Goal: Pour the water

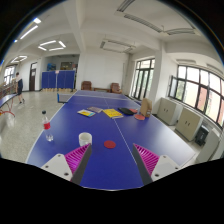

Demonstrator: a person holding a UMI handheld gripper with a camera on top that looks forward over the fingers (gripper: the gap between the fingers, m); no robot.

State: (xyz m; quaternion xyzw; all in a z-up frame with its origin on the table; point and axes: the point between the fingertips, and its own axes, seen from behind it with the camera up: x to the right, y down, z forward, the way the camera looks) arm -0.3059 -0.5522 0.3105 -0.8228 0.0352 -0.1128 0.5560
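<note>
My gripper (111, 158) is open and empty above a blue table-tennis table (100, 125), its pink pads (76, 157) spread wide apart. A small white cup (84, 139) stands on the table just ahead of the left finger. A small red lid or disc (109, 144) lies flat on the table just ahead, between the fingers. A clear bottle with a red cap and red band (47, 128) stands upright near the table's left edge, well left of the fingers.
Yellow and white flat items (100, 113) lie farther along the table, and a tan object (144, 107) stands at the far right edge. A person (19, 88) stands far left. Windows and cabinets (190, 120) line the right wall.
</note>
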